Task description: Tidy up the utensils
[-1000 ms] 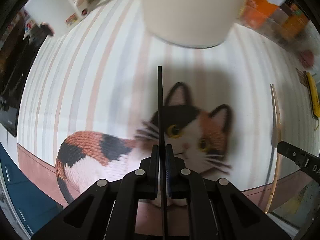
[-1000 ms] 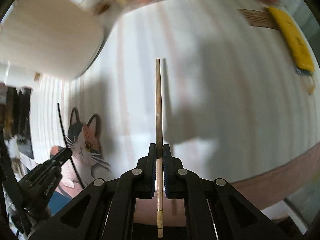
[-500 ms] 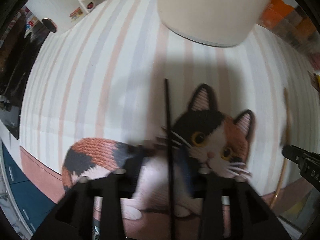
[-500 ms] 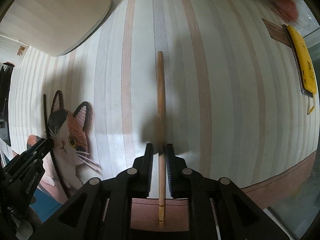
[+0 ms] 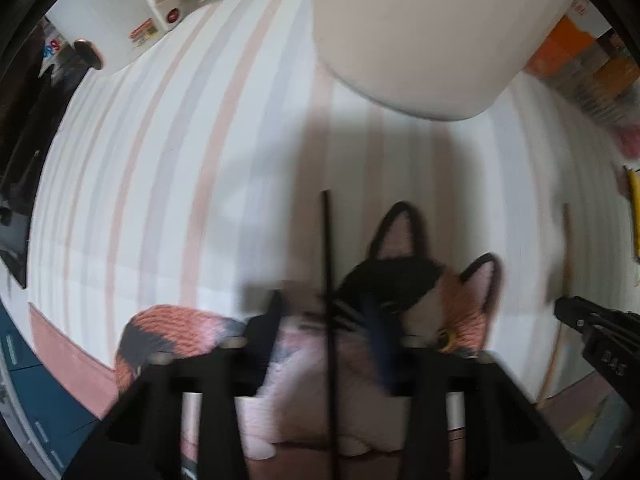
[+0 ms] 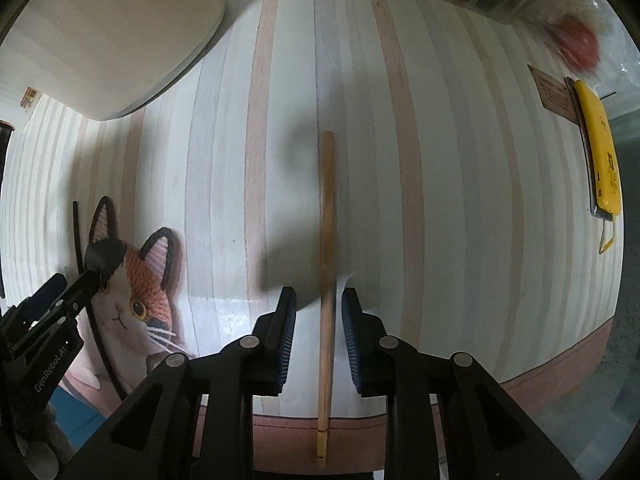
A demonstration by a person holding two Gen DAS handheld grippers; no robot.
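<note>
Two chopsticks are down on the striped mat [image 6: 440, 160], one under each gripper, and neither is being squeezed. The right gripper [image 6: 319, 312] is low over the mat, pointing forward along the stripes, with its jaws spread apart and the wooden chopstick [image 6: 326, 280] lying flat between them, a gap on both sides. Its thick end with the dark ring sits over the pink border of the mat, the tip pointing away toward the far edge.

The left gripper [image 5: 328, 320] is pretty blurry in its own view, but the jaws look parted there too, with the black chopstick [image 5: 329, 280] running straight up the middle between them. That stick lies across the calico cat picture [image 5: 420, 292] printed on the mat, tip resting on the white stripes just past the cat's ear. From the right wrist view you can see the left gripper off to the side over the cat's head.

As for containers, there's a big white tub [image 5: 420, 32] standing at the far end of the mat, well apart from both sticks. Only its outer wall and bottom edge show, so I can't tell what's in it. A yellow gadget [image 6: 600, 152] lies off the mat's right edge.
</note>
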